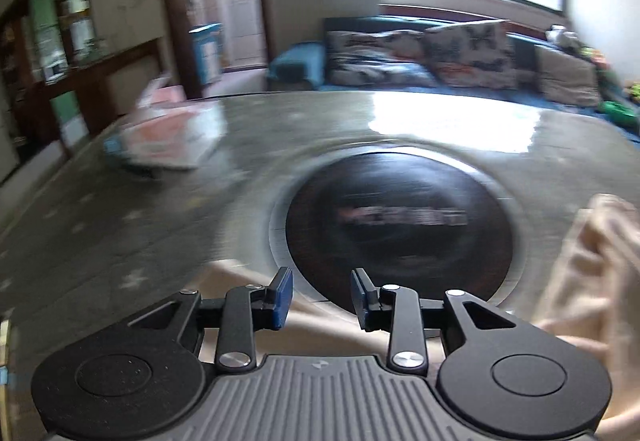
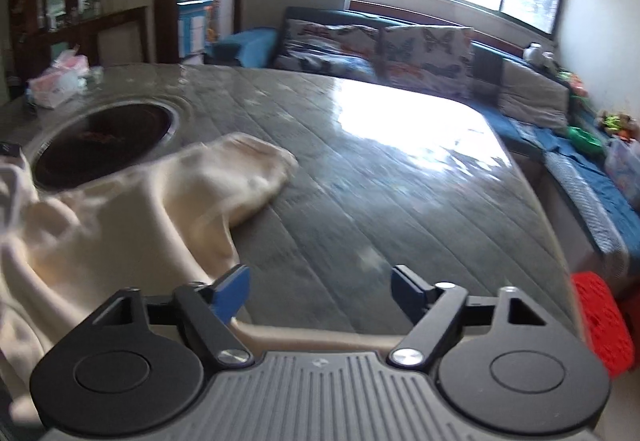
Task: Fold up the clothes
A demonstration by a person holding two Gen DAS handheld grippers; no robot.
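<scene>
2 tools at the surface's near edge: left tool point(image 1: 322, 299) narrowly parted, right tool point(image 2: 320, 295) wide, both holding nothing. 1 cream garment point(image 2: 132, 209) lies rumpled near the near-left edge, sleeve flung toward the dark round inset point(image 2: 106, 139), likely mid-arranging. 1 tissue pack point(image 2: 58, 83) at the far-left corner of the surface point(image 2: 380, 177).

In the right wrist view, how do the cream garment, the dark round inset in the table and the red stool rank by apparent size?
1. cream garment
2. dark round inset
3. red stool, partly cut off and near the camera, so unsure
</scene>
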